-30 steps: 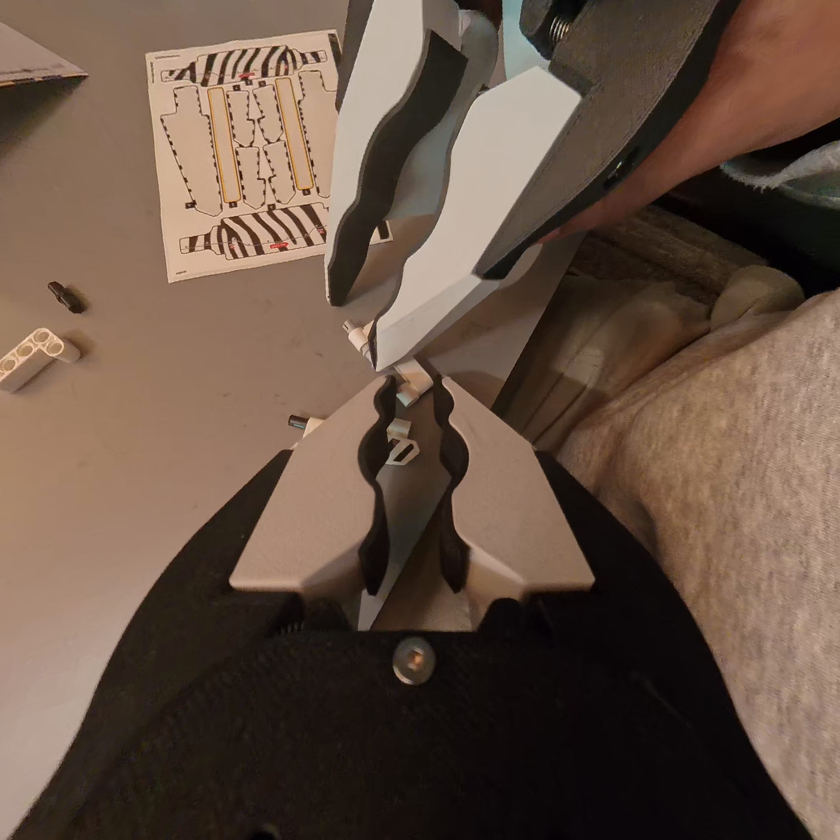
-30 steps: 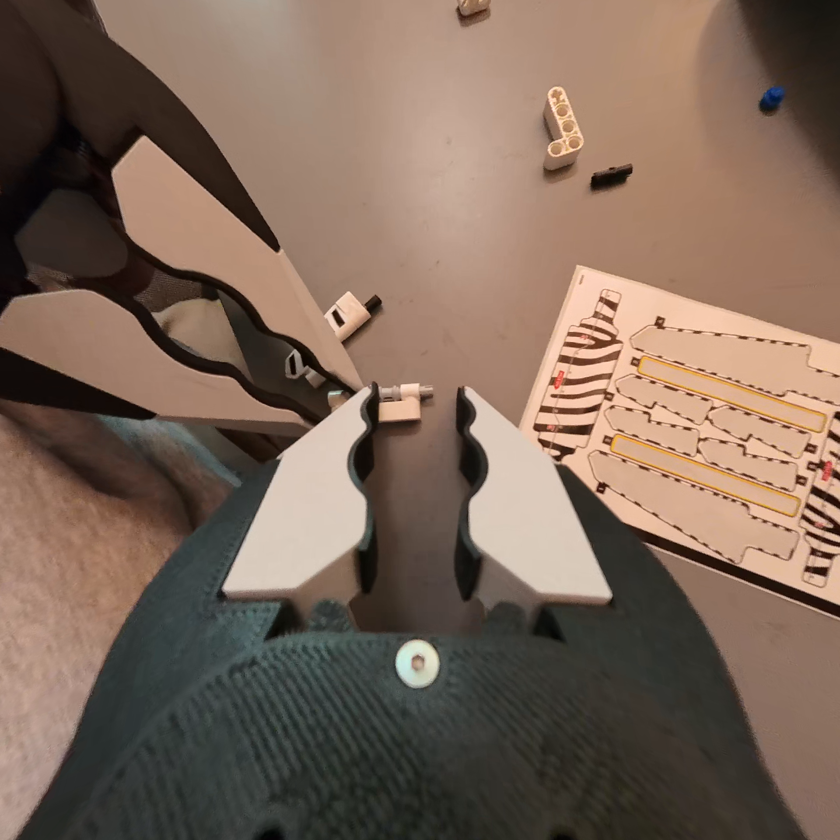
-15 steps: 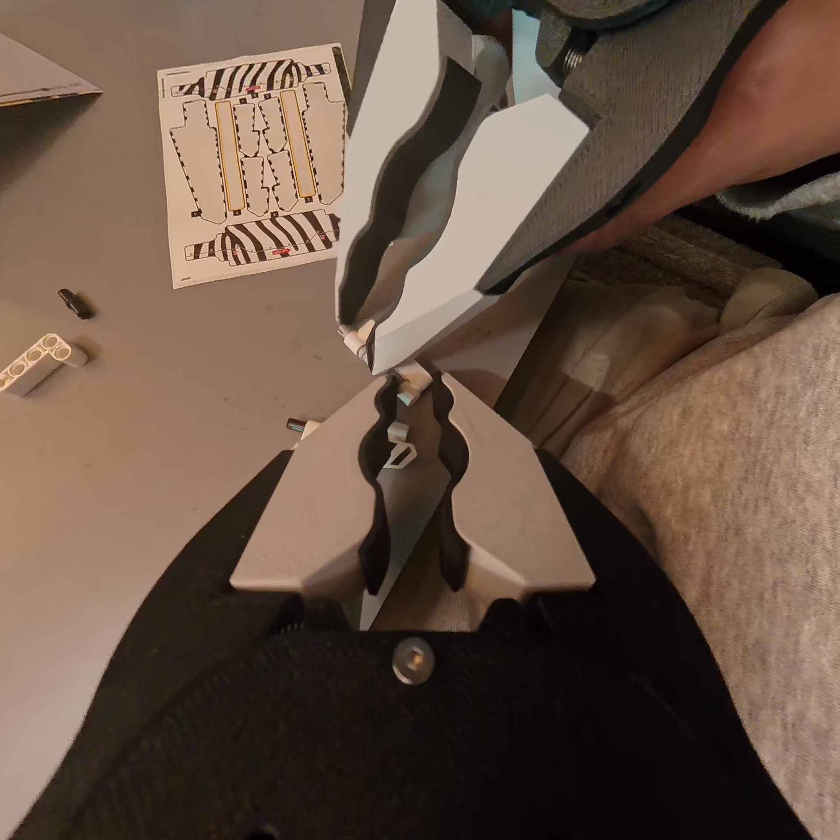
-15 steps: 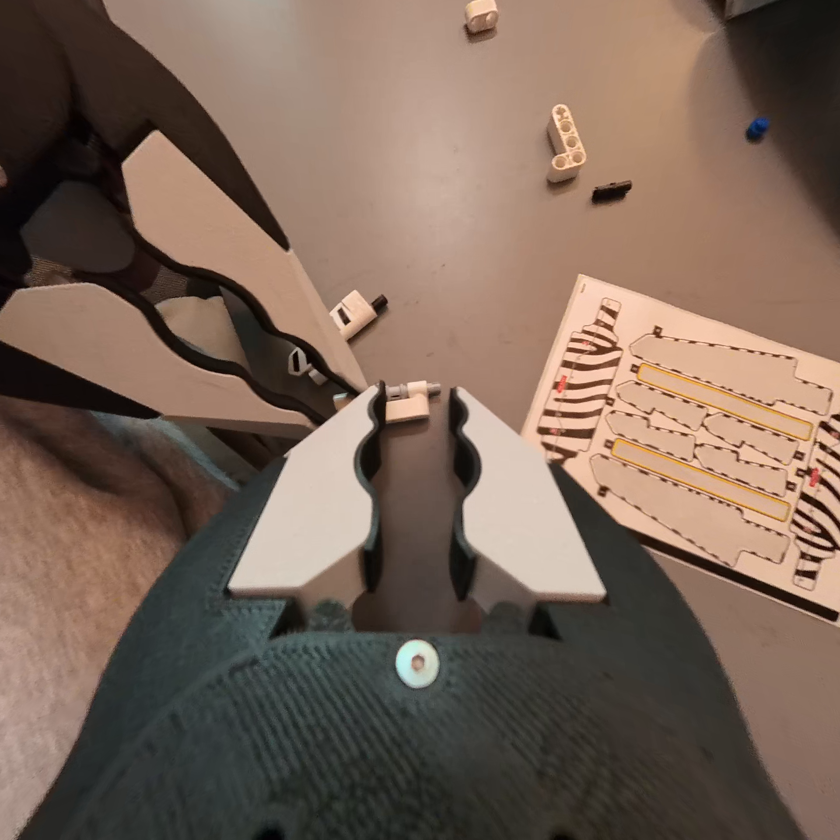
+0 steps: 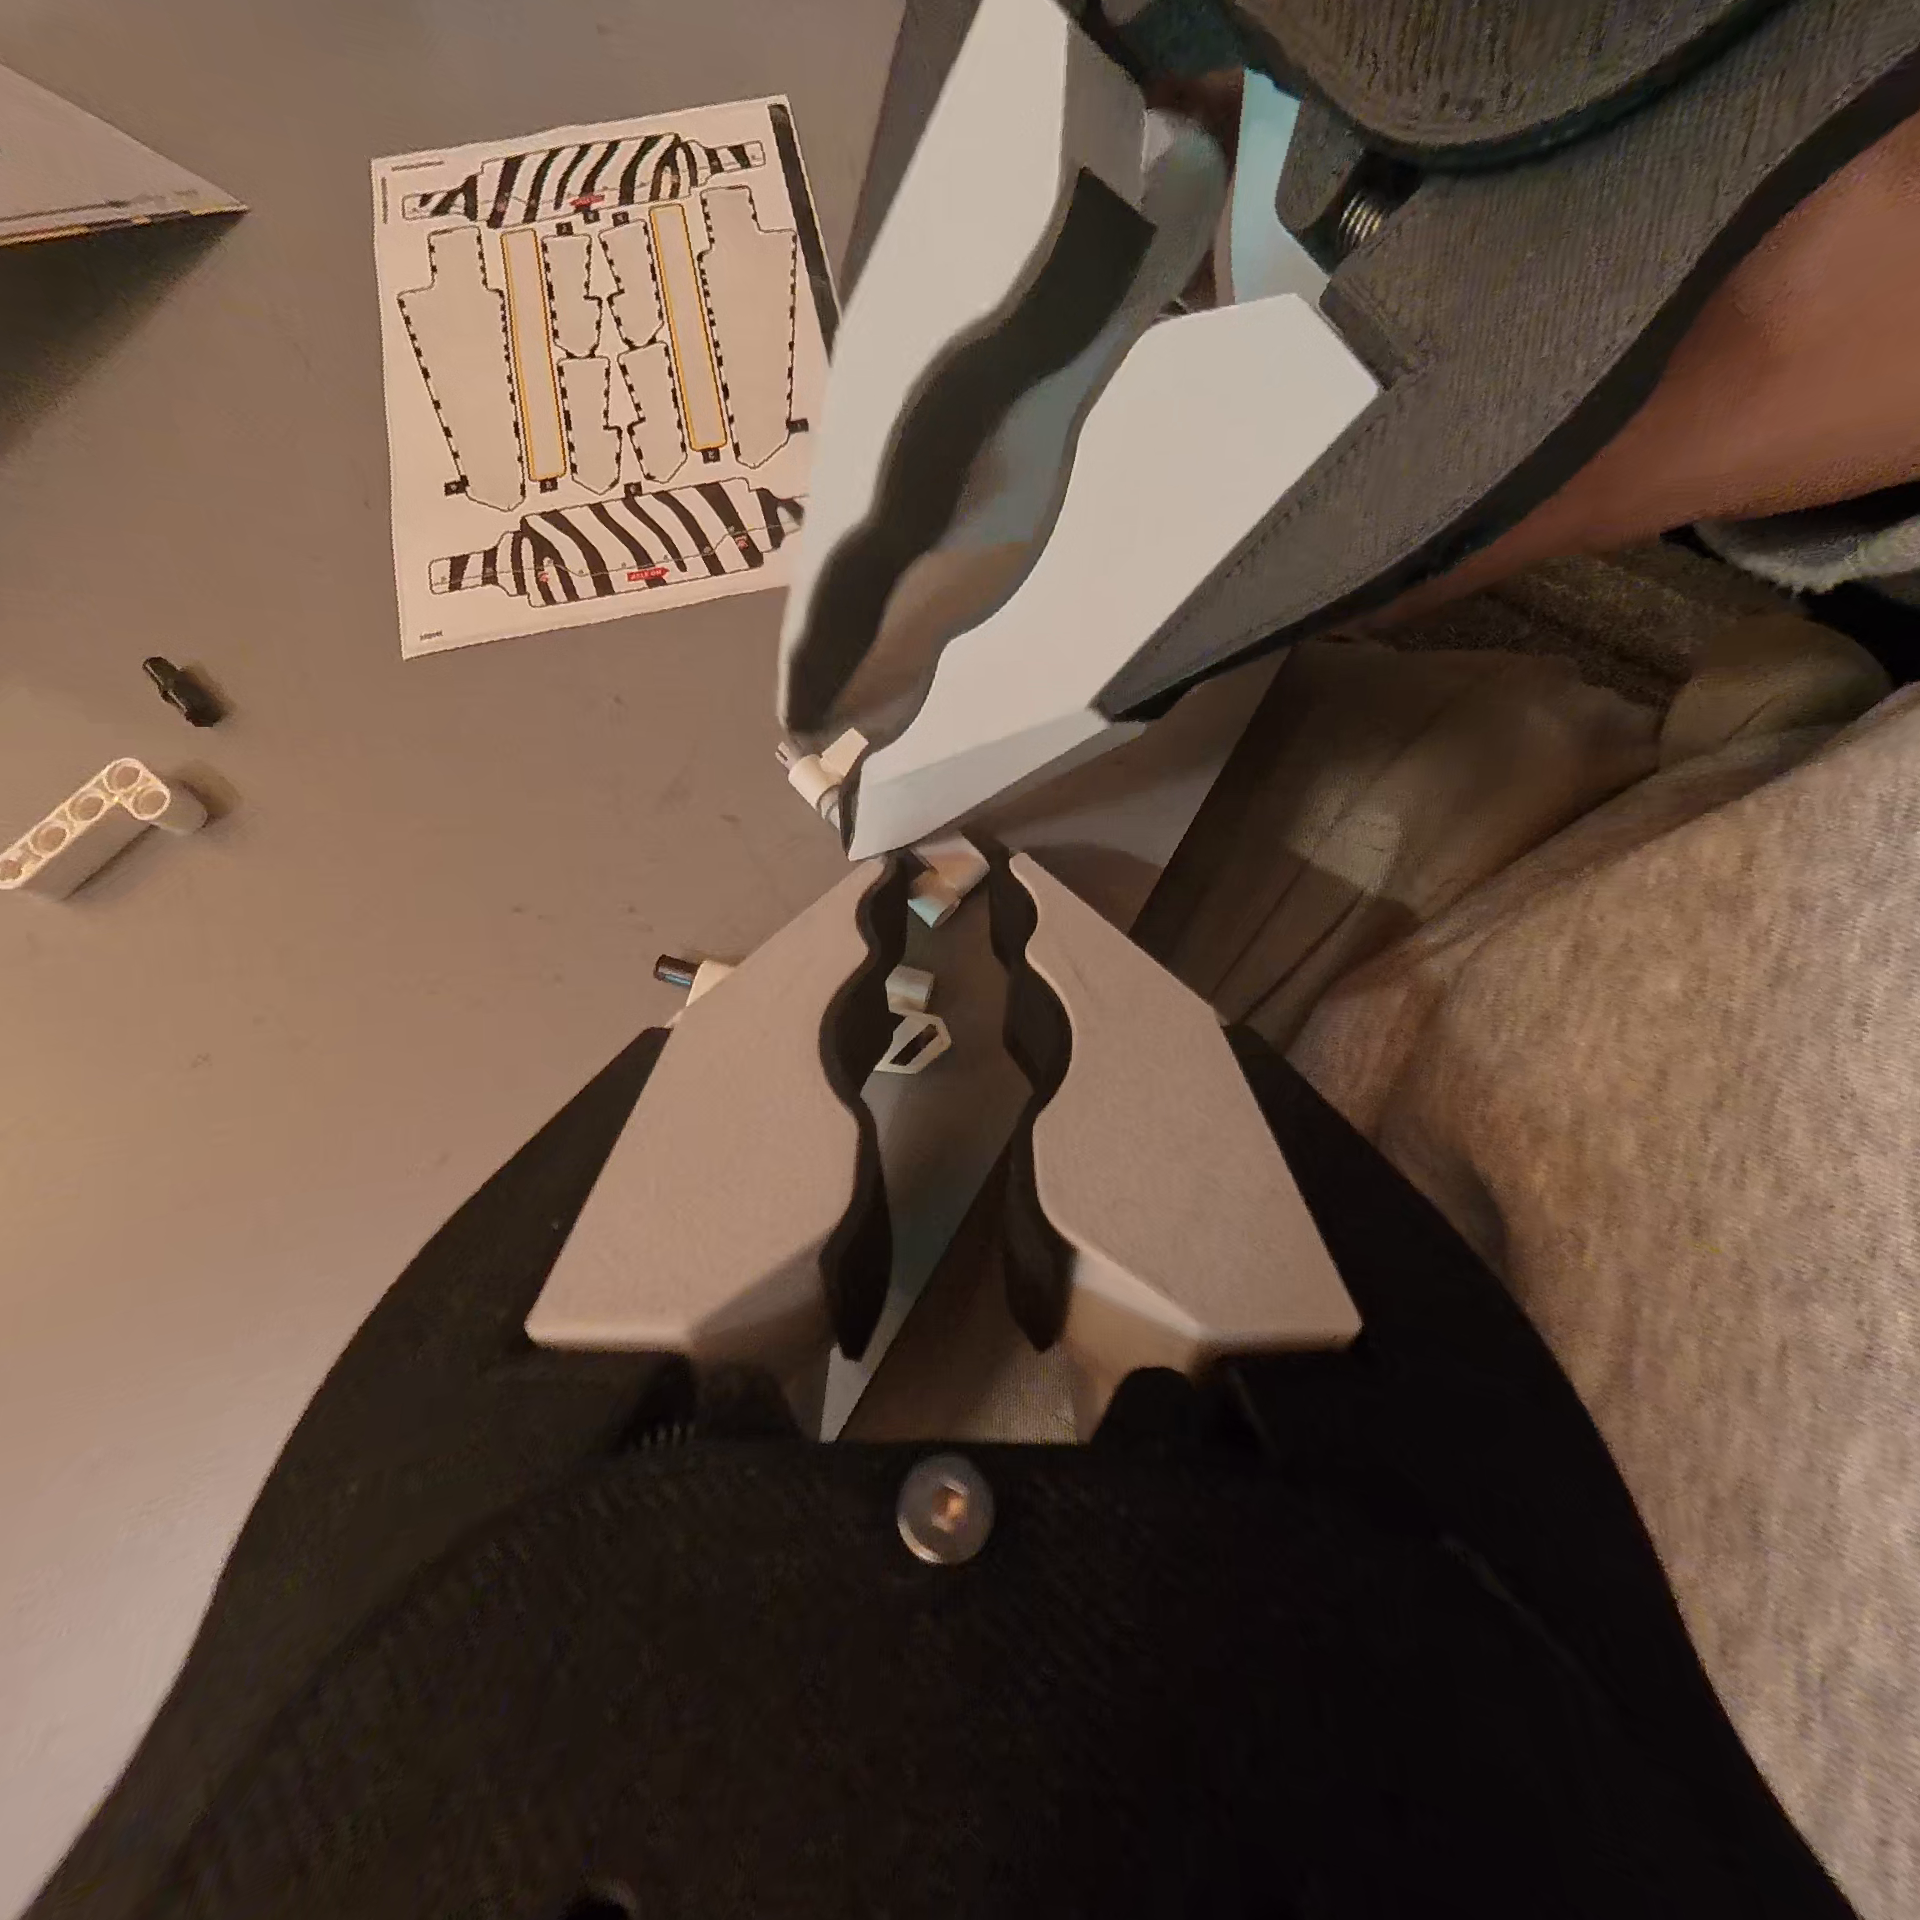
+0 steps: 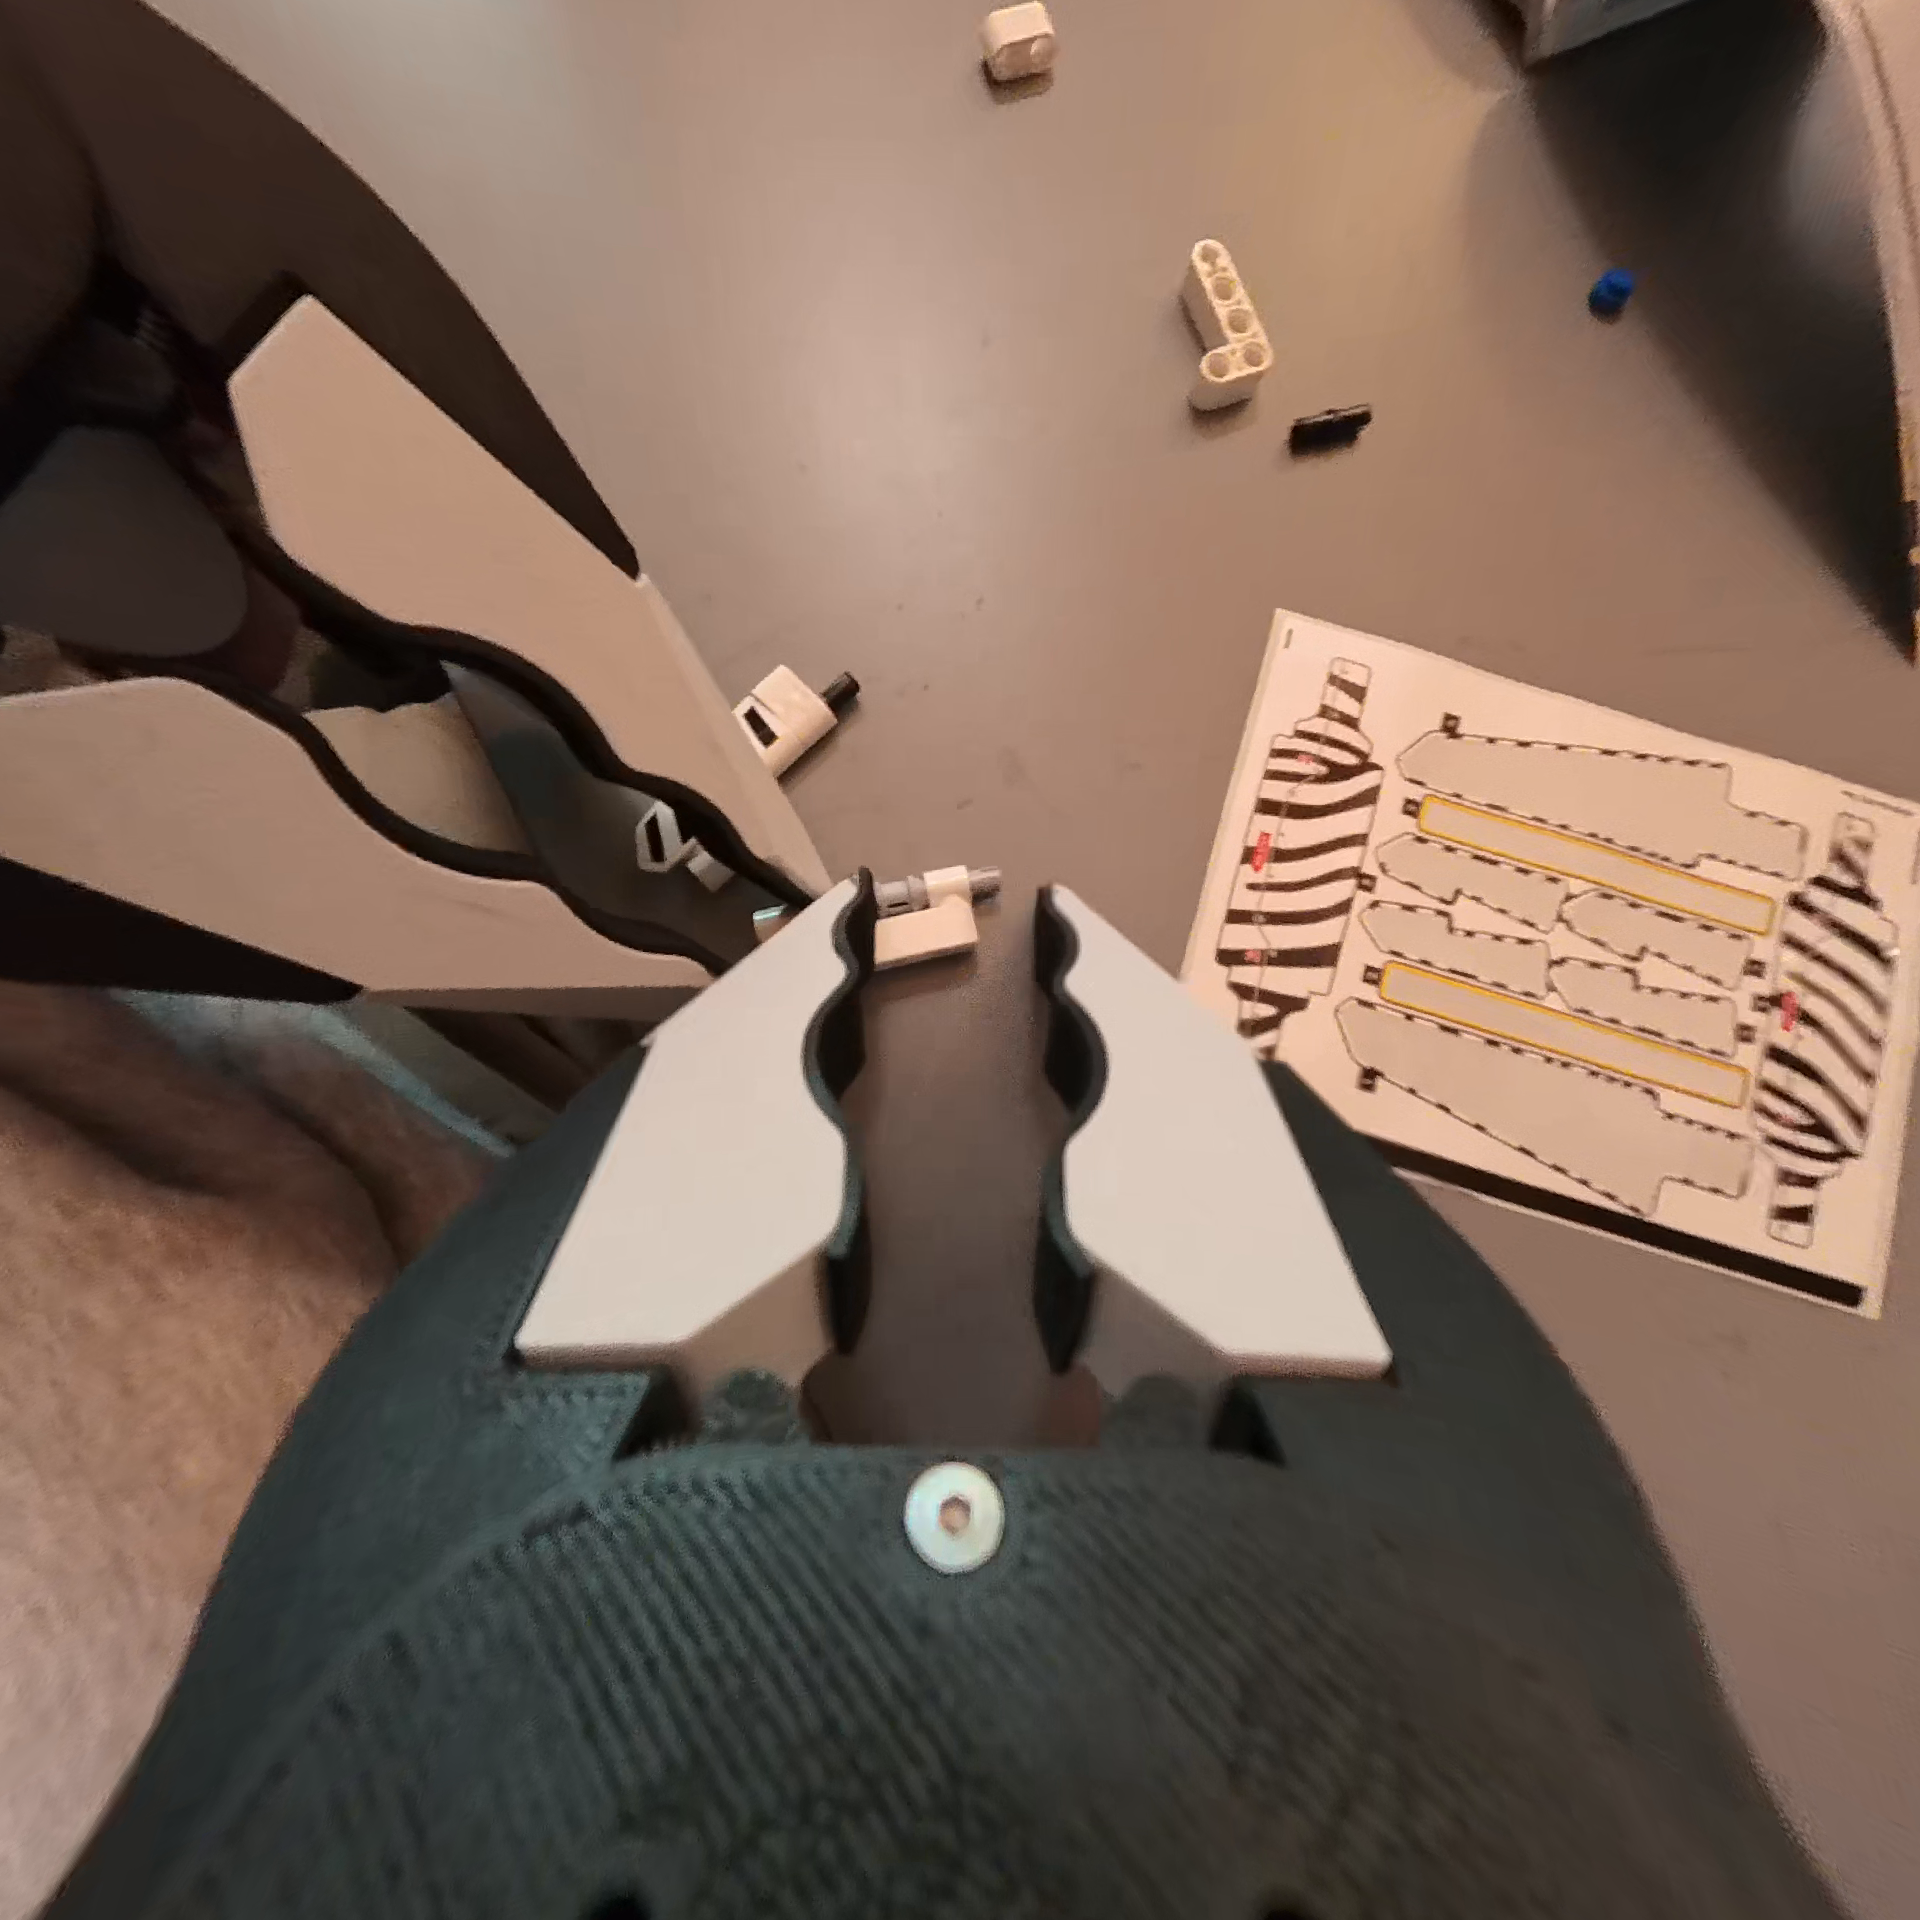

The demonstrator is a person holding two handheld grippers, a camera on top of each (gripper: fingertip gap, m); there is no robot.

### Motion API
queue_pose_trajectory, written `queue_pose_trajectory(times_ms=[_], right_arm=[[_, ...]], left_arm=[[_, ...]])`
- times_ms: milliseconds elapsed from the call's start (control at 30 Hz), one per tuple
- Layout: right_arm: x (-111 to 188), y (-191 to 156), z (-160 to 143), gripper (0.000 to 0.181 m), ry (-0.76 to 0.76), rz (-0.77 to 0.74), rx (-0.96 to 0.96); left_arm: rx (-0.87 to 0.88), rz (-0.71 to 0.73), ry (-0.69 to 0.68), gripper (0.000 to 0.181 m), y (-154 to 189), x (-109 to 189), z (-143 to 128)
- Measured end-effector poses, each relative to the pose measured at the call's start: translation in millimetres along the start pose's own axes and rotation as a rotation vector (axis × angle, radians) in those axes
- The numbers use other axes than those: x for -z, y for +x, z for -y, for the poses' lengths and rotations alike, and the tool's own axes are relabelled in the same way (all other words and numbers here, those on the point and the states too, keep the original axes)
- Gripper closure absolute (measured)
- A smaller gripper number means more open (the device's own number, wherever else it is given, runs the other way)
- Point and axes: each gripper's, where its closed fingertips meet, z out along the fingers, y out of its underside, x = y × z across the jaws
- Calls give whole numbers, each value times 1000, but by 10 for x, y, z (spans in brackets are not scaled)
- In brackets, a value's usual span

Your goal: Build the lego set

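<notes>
Item: small white connector piece (image 6: 928,923) with a grey pin through it, part of the lego set; location: in the air just over the grey bench (image 6: 831,364), at the near edge, where the tips of the two tools meet.

Left gripper (image 5: 940,883): jaws drawn close on a small white assembly at their tips; the connector appears to be part of it; a further white fragment shows deeper in the gap.

Right gripper (image 6: 951,904): jaws apart, gripping nothing; the connector lies against the tip of its left finger and short of the right one.

Orientation: in the right wrist view the pin's long axis runs crosswise to the right gripper's fingers, roughly level, the grey end pointing toward the sticker sheet (image 6: 1538,935); the white body hangs below the pin.

Step in hand, by judgement: the right gripper taking hold of or pressing the pin while the left steadies the assembly; advice: centre the pin between the fingers before closing; close across the body, not the pin end; keep the left grip firm; push along the pin's axis, since a skewed push may flick the piece off the bench edge.

Loose stock, well apart: white angled beam (image 6: 1226,327); black pin (image 6: 1328,426); white block with black pin (image 6: 795,715); blue piece (image 6: 1612,289).
</notes>
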Motion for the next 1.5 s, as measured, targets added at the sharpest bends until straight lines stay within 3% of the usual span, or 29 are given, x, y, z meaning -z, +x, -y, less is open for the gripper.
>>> queue_pose_trajectory(times_ms=[33, 333, 600, 733, 833, 933, 1033, 1167, 1200, 1300, 1500], right_arm=[[-4, -36, -4, 158, -2, 27, -26], [-3, -38, -9, 162, 34, -16, -134], [-6, -28, -7, 164, 44, -33, -120], [-12, -12, 18, 164, 78, -28, -94], [29, 75, 51, 143, 113, -31, -120], [196, 180, 182, 128, 234, -28, -163], [389, 308, 262, 126, 357, -49, -181], [528, 399, 245, 127, 411, -81, -178], [554, 403, 239, 127, 417, -88, -177], [664, 377, 259, 131, 453, -103, -162], [778, 330, 337, 132, 514, -132, -111]], left_arm=[[-1, 4, -2, 163, -1, 1, 1], [13, 12, 4, 163, -15, -8, 5], [18, 14, 6, 163, -18, -12, 6], [95, -59, 9, 163, -20, 21, 35], [168, -132, 63, 150, -65, 197, 184], [203, -105, 65, 146, -283, 357, 256], [140, 86, -137, 146, -726, 344, 128], [-107, 609, -617, 138, -1599, 477, -144], [-126, 654, -668, 136, -1691, 465, -122], [-134, 593, -643, 130, -1666, 240, 48], [-216, 613, -660, 128, -1593, 222, 165]])
